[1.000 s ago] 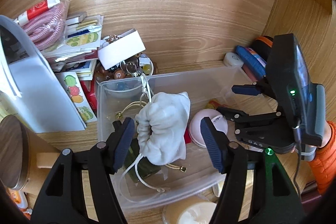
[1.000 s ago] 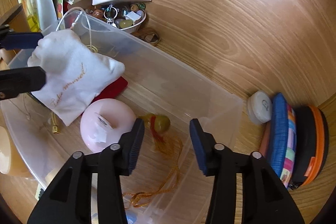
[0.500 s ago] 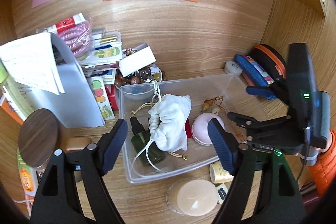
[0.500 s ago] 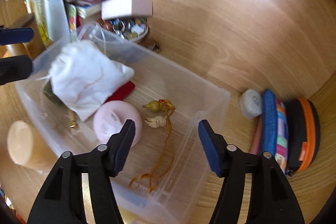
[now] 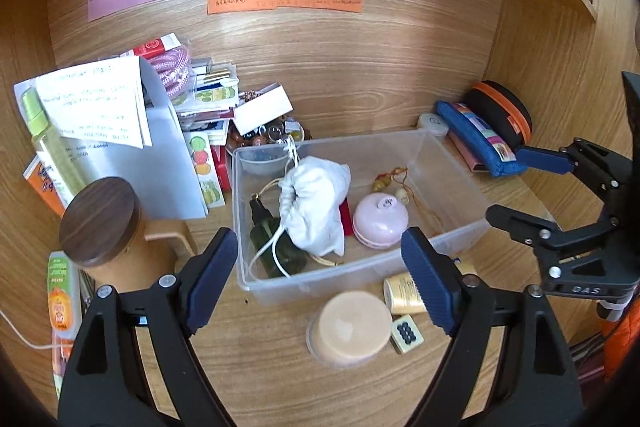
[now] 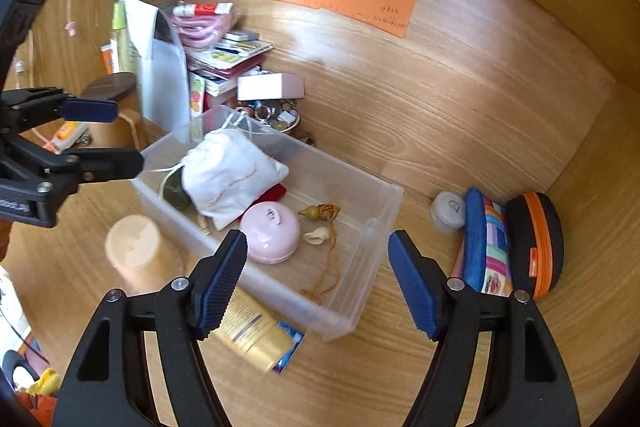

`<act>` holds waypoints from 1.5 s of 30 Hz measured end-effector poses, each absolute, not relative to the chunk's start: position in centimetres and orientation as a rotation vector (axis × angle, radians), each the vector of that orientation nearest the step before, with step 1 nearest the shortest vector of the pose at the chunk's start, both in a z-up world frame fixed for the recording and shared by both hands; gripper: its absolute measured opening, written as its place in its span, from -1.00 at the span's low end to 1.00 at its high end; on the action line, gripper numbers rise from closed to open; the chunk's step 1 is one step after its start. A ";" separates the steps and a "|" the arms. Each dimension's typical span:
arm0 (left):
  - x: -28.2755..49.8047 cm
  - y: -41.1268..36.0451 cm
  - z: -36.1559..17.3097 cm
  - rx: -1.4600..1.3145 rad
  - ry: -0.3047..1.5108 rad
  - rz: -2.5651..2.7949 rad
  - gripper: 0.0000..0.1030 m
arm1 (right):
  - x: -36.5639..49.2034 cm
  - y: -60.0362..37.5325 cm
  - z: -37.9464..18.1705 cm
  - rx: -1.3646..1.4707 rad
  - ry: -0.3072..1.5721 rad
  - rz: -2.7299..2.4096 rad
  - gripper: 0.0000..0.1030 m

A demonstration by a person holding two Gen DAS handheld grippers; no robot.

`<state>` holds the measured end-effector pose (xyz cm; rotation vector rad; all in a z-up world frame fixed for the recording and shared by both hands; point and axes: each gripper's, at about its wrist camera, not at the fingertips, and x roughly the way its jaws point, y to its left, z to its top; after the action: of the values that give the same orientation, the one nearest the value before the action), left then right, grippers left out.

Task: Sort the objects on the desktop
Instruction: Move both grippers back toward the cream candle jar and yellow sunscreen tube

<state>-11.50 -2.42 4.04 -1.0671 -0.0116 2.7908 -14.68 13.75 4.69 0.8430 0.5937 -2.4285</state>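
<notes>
Cups just beside clear bin

A clear plastic bin holds a slumped white drawstring pouch, pink round case and gourd charms.

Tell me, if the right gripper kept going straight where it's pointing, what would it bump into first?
Probably the clear plastic bin. The right gripper is open and empty, aimed down at the bin's near wall and the gourd charm inside. Depth is hard to judge, so it might clear the wall and land on the charm.
</notes>
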 end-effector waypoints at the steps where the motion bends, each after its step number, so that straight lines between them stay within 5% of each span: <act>1: -11.2 -2.3 4.0 -1.069 -0.008 2.791 0.63 | -14.0 13.9 4.7 0.832 0.590 -2.431 0.36; 45: -11.5 -1.4 -6.9 -1.345 -0.185 2.632 0.66 | -14.0 16.2 -6.4 1.099 0.482 -2.228 0.37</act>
<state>-11.53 -1.39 -6.90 -1.3445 -0.1847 2.6316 -13.99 16.19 -6.40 1.0992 0.4822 -2.2280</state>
